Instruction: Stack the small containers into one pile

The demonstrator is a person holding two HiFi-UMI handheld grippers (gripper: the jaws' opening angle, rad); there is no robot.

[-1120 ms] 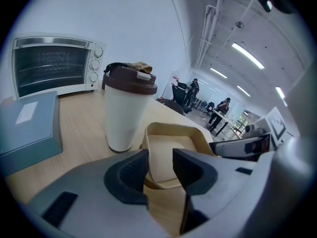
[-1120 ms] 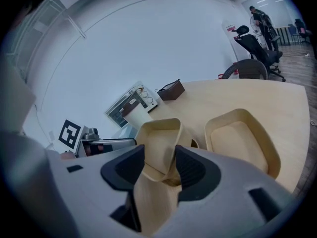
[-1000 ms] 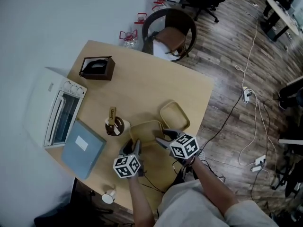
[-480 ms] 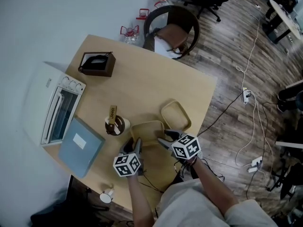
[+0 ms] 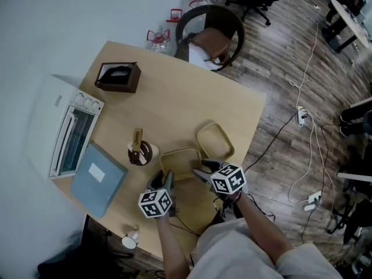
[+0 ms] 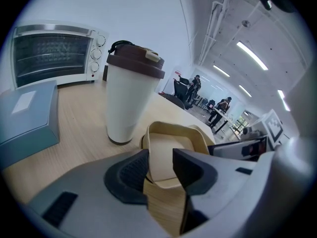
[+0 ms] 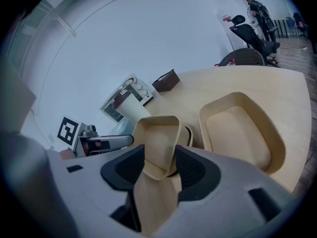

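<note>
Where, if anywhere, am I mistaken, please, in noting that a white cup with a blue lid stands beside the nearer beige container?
The lid is brown, not blue: the left gripper view shows a white cup with a brown lid standing beside the nearer beige container.

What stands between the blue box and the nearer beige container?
A white cup with a brown lid stands there, clear in the head view.
</note>
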